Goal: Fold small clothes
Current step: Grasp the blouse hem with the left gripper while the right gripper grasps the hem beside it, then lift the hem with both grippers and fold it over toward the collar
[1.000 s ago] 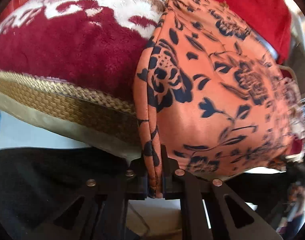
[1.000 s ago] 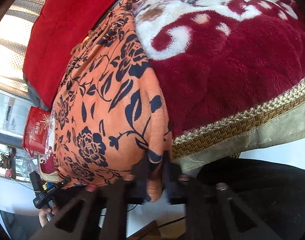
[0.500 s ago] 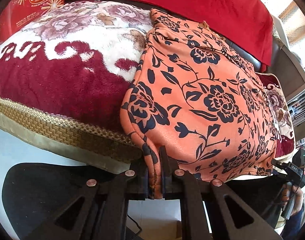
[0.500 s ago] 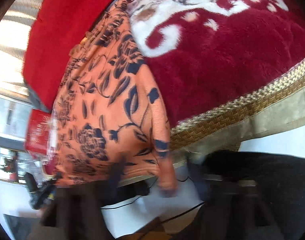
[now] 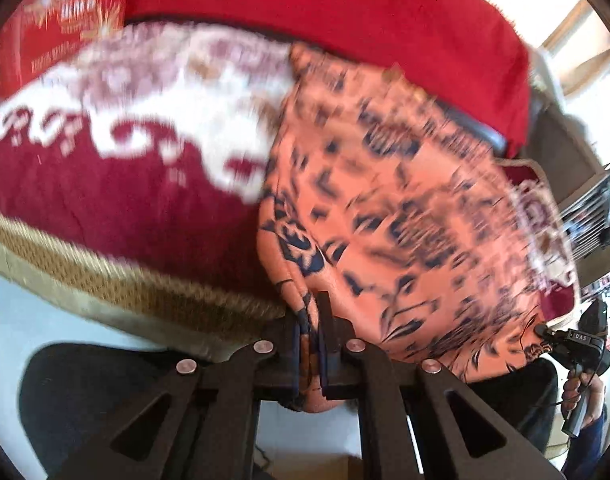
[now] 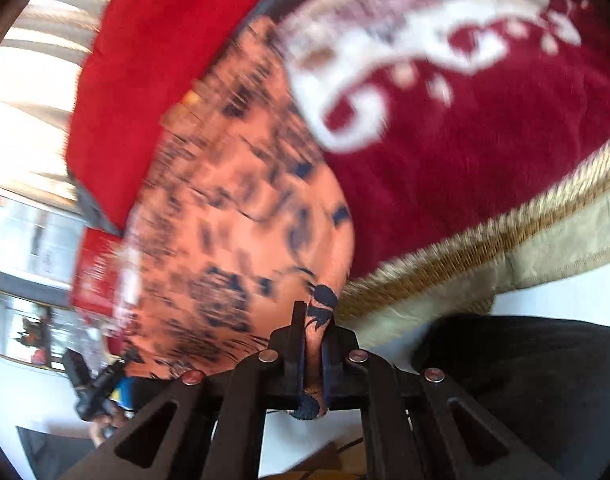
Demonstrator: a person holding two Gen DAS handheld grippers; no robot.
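An orange garment with a dark blue flower print lies on a dark red and white plush blanket, one part draped over the blanket's front edge. My left gripper is shut on the garment's near left hem, and cloth bunches between its pads. In the right wrist view the same garment spreads to the left over the blanket. My right gripper has its jaws closing tight on the near right hem, its pads pressing on the cloth. Both views are blurred by motion.
A bright red cushion backs the blanket, and a red printed box stands at the far left. The blanket's woven gold border runs along the front edge. A hand holds a black handle low at the right. Dark cloth lies below.
Both grippers have risen with the garment's near hem. The right gripper let go of the hem half a second ago and has shut on it again.
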